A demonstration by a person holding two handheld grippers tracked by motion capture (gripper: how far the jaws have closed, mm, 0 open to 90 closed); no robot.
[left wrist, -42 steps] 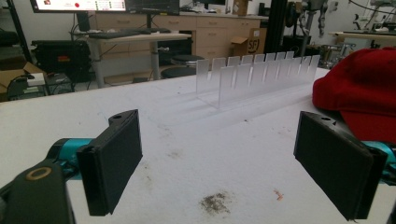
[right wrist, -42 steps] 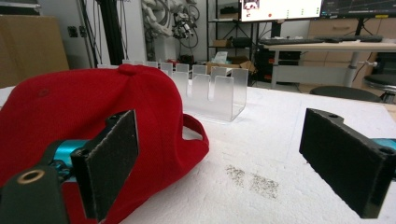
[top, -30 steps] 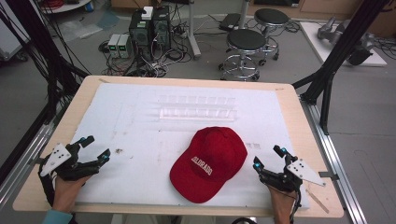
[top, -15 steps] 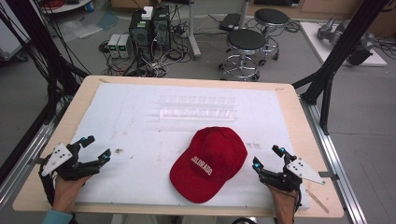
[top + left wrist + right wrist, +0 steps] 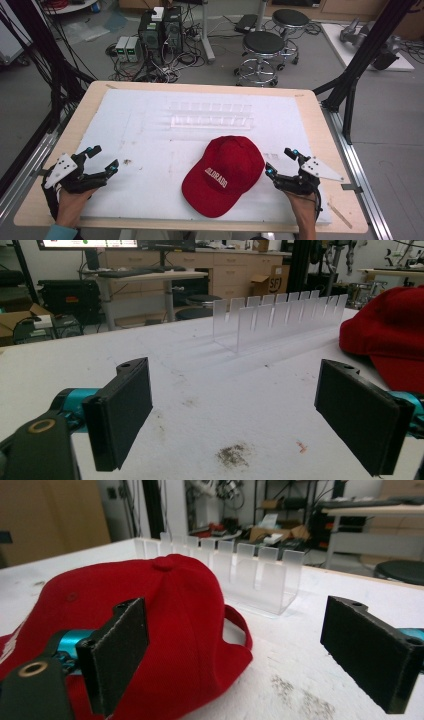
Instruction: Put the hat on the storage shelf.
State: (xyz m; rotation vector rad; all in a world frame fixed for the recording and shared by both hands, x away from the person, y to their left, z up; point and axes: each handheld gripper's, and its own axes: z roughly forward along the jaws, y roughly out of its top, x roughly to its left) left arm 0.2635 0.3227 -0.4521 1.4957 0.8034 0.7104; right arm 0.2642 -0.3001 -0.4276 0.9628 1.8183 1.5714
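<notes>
**Desk:** What does the frame show?

**Photographer:** A red baseball cap (image 5: 223, 175) with white lettering lies crown-up on the white surface (image 5: 150, 140), near the front edge and right of centre. A person's two hands come in from the near side, each holding a tool.

**Desk:** State of the tools?

**Photographer:** Both stand wide open and hold nothing. The left tool (image 5: 103, 160) hovers at the near left, well apart from the cap. The right tool (image 5: 280, 161) sits just beside the cap's right edge; in the right gripper view the cap (image 5: 150, 630) lies partly behind one jaw, but neither jaw presses on it.

**Desk:** Anything else on the surface?

**Photographer:** A clear acrylic slotted rack (image 5: 212, 116) stands beyond the cap, toward the far side, with nothing in its slots. A dark smudge (image 5: 234, 455) marks the surface in front of the left tool.

**Desk:** How far along is the work?

**Photographer:** By my reading, barely begun. The cap is untouched and ungripped. The grasp and whatever follows all remain to be done.
</notes>
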